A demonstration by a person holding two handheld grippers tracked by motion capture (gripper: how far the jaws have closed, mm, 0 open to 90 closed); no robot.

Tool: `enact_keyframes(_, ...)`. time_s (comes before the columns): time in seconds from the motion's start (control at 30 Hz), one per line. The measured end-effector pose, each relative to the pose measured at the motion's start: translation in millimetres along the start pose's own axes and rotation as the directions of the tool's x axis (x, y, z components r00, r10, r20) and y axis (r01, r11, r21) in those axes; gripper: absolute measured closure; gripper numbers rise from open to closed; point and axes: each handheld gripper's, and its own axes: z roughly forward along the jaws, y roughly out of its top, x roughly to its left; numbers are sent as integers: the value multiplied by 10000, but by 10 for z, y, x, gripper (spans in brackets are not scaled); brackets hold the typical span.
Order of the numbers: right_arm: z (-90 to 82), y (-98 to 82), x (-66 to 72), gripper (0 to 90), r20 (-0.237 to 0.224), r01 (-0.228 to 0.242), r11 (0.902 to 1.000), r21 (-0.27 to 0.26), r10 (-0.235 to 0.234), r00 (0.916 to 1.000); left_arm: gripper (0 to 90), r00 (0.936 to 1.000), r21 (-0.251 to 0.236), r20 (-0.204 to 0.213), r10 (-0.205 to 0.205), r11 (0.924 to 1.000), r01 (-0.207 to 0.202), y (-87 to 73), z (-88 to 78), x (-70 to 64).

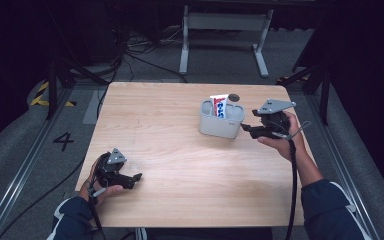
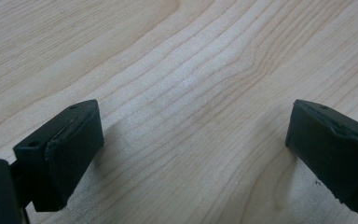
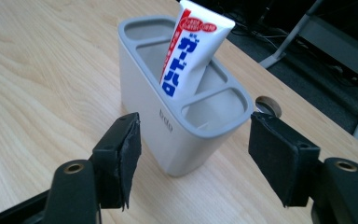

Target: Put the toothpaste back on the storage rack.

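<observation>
A grey plastic holder (image 1: 221, 123) (image 3: 177, 126) with several compartments stands on the wooden table (image 1: 180, 165), right of centre. A white tube with red and blue print (image 1: 220, 105) (image 3: 192, 46) leans upright in its middle compartment. My right gripper (image 1: 245, 128) (image 3: 191, 158) hovers just right of the holder, jaws open, nothing between the pads; the holder's near corner lies beyond them. My left gripper (image 1: 136, 178) (image 2: 191, 154) rests low over bare wood at the front left, jaws wide open and empty.
A round hole (image 1: 234, 97) (image 3: 268, 106) sits in the tabletop behind the holder. Metal rails run along both sides of the table, and a white frame (image 1: 225, 35) with cables stands on the floor beyond the far edge.
</observation>
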Motion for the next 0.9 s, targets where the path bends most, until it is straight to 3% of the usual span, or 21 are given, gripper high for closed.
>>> enact_keyframes(0.43, -86, -294, 58, 329, -110, 250, 9991, 338, -246, 9996, 43, 10000, 29, -33, 94, 10000, -94, 5, -1, 8)
enact_keyframes(0.5, -94, -343, 75, 325, -131, 283, 9987, 419, -278, 9995, 42, 9999, 42, -4, -111, 9999, 111, 4, 4, -5)
enact_keyframes(0.6, -115, -426, 99, 310, -251, 418, 9980, 475, -406, 9989, 40, 10000, 93, -4, -66, 9999, 66, 10, 3, -1)
enact_keyframes(0.9, -149, -636, 119, 296, -263, 276, 9984, 503, -263, 9993, 38, 9999, 51, -55, 97, 9999, -96, 16, 9, 11)
